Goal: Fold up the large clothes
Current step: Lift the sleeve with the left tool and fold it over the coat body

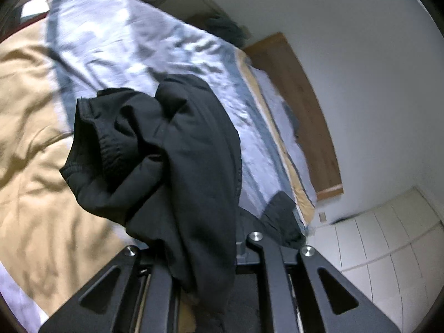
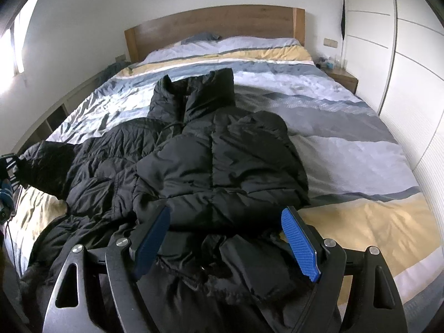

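A black puffer jacket (image 2: 199,161) lies spread on the striped bed, collar toward the headboard, one side folded over the middle. My right gripper (image 2: 226,222) is open just above the jacket's near hem, its blue pads (image 2: 298,244) on either side of the padded fabric without clamping it. In the left wrist view my left gripper (image 1: 205,272) is shut on the jacket's sleeve (image 1: 155,149); the elastic cuff hangs bunched in front of the camera and hides the fingertips. The held sleeve also shows at the far left of the right wrist view (image 2: 44,166).
The bed (image 2: 347,144) has a grey, white and yellow striped duvet and a wooden headboard (image 2: 216,25). White wardrobe doors (image 2: 402,55) stand along the right, with a small nightstand (image 2: 342,79) by the headboard. A low shelf runs along the bed's left side.
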`<action>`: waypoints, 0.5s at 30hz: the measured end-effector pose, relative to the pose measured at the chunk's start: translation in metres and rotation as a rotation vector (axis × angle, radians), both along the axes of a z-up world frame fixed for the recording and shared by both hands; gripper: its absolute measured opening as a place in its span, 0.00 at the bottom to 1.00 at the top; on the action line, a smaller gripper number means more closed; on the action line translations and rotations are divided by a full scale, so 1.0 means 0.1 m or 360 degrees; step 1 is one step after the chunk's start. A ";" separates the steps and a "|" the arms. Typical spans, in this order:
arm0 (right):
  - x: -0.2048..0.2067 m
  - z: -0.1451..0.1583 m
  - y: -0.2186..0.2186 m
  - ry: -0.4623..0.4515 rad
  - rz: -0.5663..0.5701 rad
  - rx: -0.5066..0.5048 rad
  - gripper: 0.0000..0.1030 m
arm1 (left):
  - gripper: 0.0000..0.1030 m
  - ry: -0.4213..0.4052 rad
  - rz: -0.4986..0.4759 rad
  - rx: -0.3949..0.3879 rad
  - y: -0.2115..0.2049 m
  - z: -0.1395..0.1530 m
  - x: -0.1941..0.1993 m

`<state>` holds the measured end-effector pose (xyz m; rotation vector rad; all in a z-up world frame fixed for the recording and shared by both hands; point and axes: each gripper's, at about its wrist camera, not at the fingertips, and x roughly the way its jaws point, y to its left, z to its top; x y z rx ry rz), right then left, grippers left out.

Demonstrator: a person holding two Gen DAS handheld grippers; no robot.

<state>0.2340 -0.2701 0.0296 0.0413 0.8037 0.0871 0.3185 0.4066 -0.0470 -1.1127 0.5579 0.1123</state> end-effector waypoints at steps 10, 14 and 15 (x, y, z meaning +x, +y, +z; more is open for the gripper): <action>-0.25 0.25 -0.22 -0.0078 -0.0034 0.0043 0.79 | 0.10 -0.0109 -0.0273 0.0134 -0.91 0.64 0.04; -0.35 0.32 -0.31 -0.0099 -0.0046 0.0056 0.79 | 0.10 -0.0114 -0.0387 0.0174 -1.34 0.78 0.04; -0.37 0.34 -0.33 -0.0104 -0.0051 0.0061 0.79 | 0.10 -0.0114 -0.0419 0.0182 -1.46 0.80 0.05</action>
